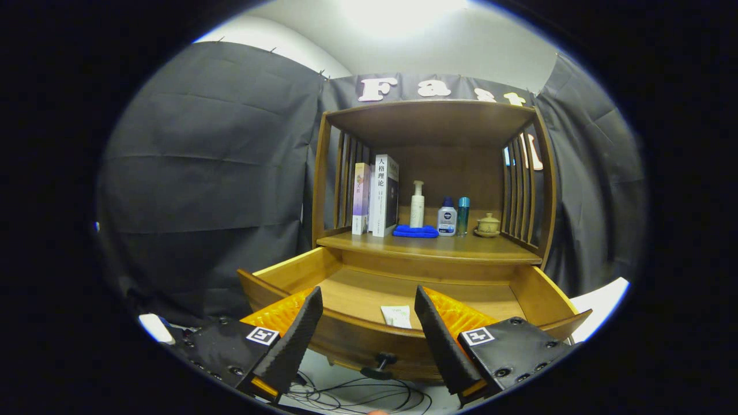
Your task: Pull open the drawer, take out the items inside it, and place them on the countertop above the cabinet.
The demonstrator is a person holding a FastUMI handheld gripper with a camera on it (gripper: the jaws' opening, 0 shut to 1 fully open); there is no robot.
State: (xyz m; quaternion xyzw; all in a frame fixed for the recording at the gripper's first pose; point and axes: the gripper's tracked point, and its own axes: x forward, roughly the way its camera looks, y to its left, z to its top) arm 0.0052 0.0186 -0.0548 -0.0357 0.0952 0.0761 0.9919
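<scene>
The wooden cabinet's drawer [288, 271] stands pulled out toward me. On its floor, just beyond the gap between my fingers, lies a small white packet [396, 316]. The drawer's dark knob [383, 362] pokes out of the front panel below that gap. My gripper [367, 308] hovers open over the drawer's front edge, with nothing between its fingers. On the countertop [426, 246] above the drawer sit a folded blue cloth [415, 231], a white pump bottle [417, 204], a small blue-capped bottle [447, 218], a slim teal bottle [463, 215] and a small lidded pot [488, 225].
Two books [377, 196] stand upright at the countertop's left end. Slatted side walls [522, 193] and a top board [432, 112] enclose the shelf space. Dark cables [357, 395] trail on the pale floor under the drawer front. Black cloth hangs on both sides of the cabinet.
</scene>
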